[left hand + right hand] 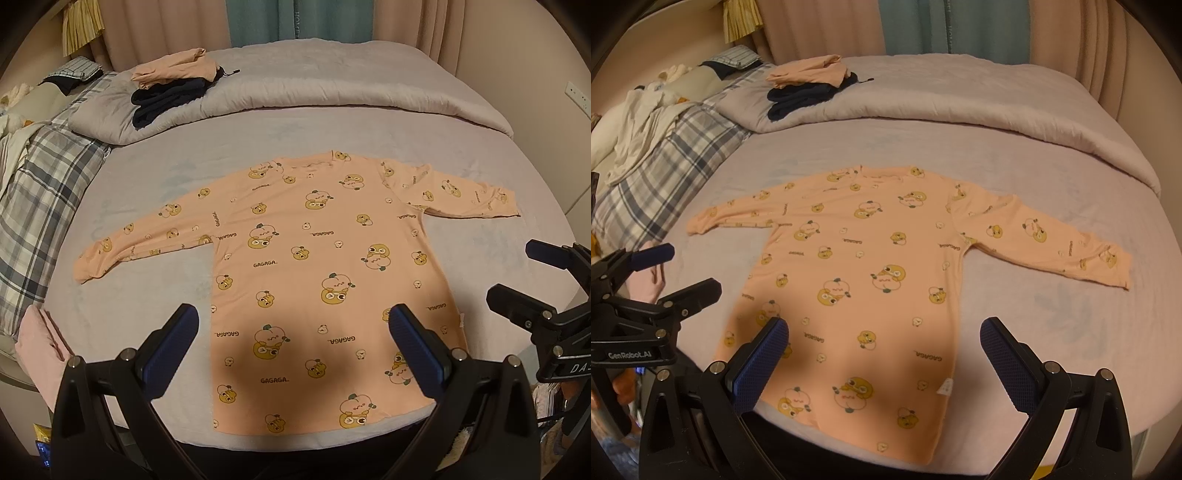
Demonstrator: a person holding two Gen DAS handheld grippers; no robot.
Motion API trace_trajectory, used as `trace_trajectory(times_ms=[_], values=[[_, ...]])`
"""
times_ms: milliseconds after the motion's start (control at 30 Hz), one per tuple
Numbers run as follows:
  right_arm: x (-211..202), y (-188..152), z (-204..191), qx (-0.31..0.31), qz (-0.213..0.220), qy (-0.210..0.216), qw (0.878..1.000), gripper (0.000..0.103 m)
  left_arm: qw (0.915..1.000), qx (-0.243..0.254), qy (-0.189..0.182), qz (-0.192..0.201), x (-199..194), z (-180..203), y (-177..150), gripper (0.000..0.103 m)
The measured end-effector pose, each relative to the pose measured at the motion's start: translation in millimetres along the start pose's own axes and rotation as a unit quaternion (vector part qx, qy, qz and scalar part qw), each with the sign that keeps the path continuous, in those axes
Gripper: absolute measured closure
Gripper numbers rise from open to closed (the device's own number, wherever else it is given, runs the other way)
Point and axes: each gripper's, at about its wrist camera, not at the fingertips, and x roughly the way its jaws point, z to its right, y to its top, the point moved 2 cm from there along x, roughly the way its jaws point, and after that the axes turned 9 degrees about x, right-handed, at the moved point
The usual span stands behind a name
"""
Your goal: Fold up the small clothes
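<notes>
Soft matt knit cloth, peach with a printed cartoon pattern, on the long-sleeved top [317, 258] [864, 280]. Under the top, smooth pale lilac sheet [155, 295] [1052, 325] with a faint print, matt. Behind the top, thick padded grey quilt [332, 81] [960, 96], slightly fuzzy. Left of the top, woven plaid cotton on the pillow [40, 192] [672, 162]. On the quilt, folded peach and dark navy cloth in a pile [173, 85] [809, 85]. Near the hem of the top, black matt plastic arms with silver metal rivets and blue rubbery dimpled pads on the left gripper [293, 328] [679, 273] and right gripper [884, 341] [524, 277].
</notes>
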Motion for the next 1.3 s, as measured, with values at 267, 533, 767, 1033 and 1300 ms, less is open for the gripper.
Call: trace_trajectory(times_ms=[267,533,767,1033,1300], values=[[-0.1,0.3,-1.2,-0.001,0.000,0.001,1.000,0.000,1.0000,-0.001,0.002,-0.001,0.4,-0.9,0.2,0.000],[-0.1,0.4,-1.0,-0.001,0.000,0.001,1.000,0.000,1.0000,-0.002,0.002,-0.004,0.0,-2.6,0.6,0.000],[0.0,0.5,-0.8,-0.001,0.000,0.001,1.000,0.000,1.0000,-0.002,0.003,-0.005,0.2,-3.8,0.4,0.000],[0.6,0.3,-0.8,-0.001,-0.001,0.001,1.000,0.000,1.0000,-0.002,0.003,-0.005,0.6,-3.6,-0.2,0.000],[0.7,0.6,-0.5,0.000,-0.001,0.000,1.000,0.000,1.0000,-0.002,0.003,-0.005,1.2,-4.9,-1.3,0.000]])
